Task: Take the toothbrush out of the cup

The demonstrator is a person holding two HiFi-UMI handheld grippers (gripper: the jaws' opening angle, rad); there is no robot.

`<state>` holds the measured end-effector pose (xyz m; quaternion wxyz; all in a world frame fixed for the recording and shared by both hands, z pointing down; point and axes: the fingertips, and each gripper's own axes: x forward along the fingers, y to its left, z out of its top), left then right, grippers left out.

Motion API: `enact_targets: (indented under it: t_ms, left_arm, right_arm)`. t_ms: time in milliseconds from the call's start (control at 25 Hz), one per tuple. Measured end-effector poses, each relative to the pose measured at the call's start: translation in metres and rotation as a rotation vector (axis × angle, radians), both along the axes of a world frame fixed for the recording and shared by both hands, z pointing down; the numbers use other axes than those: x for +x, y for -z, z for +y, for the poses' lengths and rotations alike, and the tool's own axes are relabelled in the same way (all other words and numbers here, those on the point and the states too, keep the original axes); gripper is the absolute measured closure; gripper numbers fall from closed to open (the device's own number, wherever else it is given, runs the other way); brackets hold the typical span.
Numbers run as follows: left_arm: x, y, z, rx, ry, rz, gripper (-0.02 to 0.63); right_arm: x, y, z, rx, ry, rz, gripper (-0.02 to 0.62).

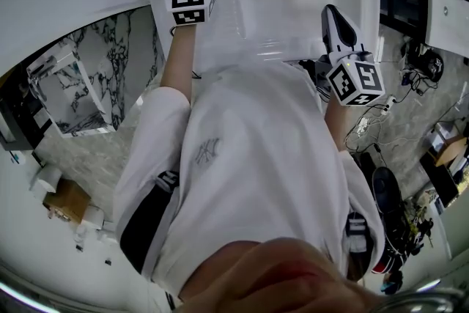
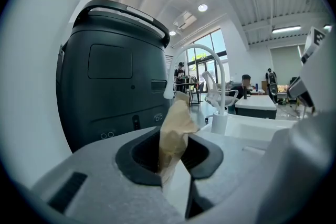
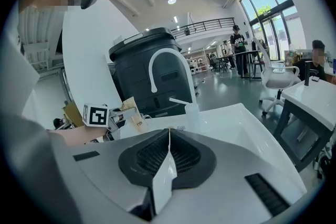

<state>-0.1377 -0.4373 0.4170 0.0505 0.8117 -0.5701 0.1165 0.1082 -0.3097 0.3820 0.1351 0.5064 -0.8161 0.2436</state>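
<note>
Toothbrush [image 2: 173,131] is my reading of the flat tan strip standing up between the jaws of the left gripper [image 2: 174,152]; those jaws are drawn in narrow and press on it from both sides, so it looks held; no bristles show, so I cannot tell whether it is bare or wrapped; behind it a black bin [image 2: 110,86] fills the left of that gripper's view, and right of centre a white faucet [image 2: 223,89] curves over the sink [image 2: 262,128]; the cup shows in no view, so I cannot say whether the toothbrush is already clear of it; the right gripper [image 3: 168,136] has its jaws together with nothing between them and hangs at the sink's near edge, right of centre in the head view; as I judge it, the grasp is made, and lifting the toothbrush free is what may remain
</note>
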Motion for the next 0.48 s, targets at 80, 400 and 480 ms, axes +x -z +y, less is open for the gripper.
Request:
enact_targets:
  t_ms: [80, 400, 480]
  left_arm:
    - [0.000, 0.000, 0.000, 0.006, -0.008, -0.024, 0.539]
    - [-0.004, 0.004, -0.002, 0.016, -0.011, -0.068, 0.563]
    - [-0.004, 0.010, 0.000, 0.023, -0.006, -0.064, 0.565]
  right_arm:
    - [0.000, -0.001, 0.001, -0.001, -0.004, -0.001, 0.580]
    - [0.002, -0.001, 0.004, 0.004, -0.012, 0.000, 0.580]
    - [0.004, 0.000, 0.005, 0.006, -0.018, -0.003, 0.580]
